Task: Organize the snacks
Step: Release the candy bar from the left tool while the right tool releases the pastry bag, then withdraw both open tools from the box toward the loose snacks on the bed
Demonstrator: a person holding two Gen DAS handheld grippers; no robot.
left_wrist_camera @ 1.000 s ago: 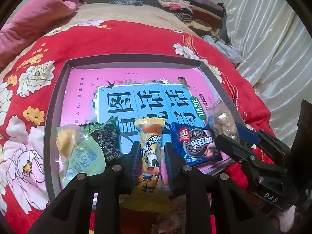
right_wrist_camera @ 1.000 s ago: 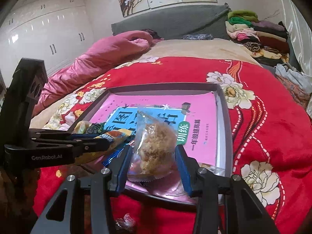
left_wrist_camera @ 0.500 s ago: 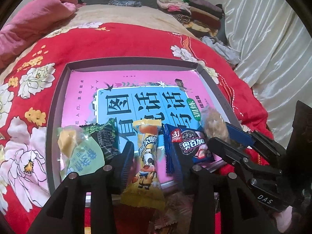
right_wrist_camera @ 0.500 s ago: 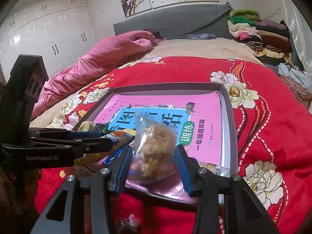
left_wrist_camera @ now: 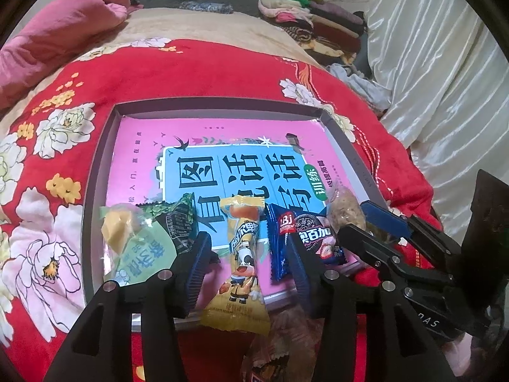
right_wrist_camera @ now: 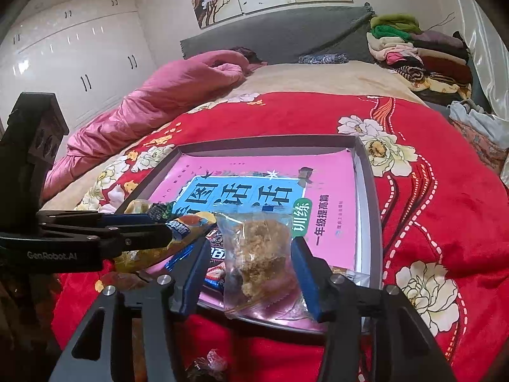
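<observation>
My left gripper (left_wrist_camera: 248,251) had just been opening, and the yellow cow-print snack bar (left_wrist_camera: 241,254) lay loose between its jaws, clear gaps showing on both sides, so it was released. The bar's far end rested on the pink book (left_wrist_camera: 143,146) inside the grey tray (left_wrist_camera: 95,172), while its near end hung over the tray's front rim. Left of it sat the green-labelled pastry packet (left_wrist_camera: 133,248) with the dark green-and-black packet (left_wrist_camera: 178,219) tucked against it; just right of my left jaws lay the blue cookie pack (left_wrist_camera: 302,232).

My right gripper (right_wrist_camera: 248,264) had also just been opening. The clear bag of floss cake (right_wrist_camera: 257,254) stood between its blue pads at the tray's near edge, and as far as I could see the pads were no longer pressing on it, a slim gap on either side, so I called that let go too. From that side I saw my left gripper (right_wrist_camera: 165,235) coming in level, over the snack row. The tray rested on the red flowered blanket (right_wrist_camera: 429,159), and a small wrapped candy (right_wrist_camera: 206,366) lay on the blanket below my right jaws.
</observation>
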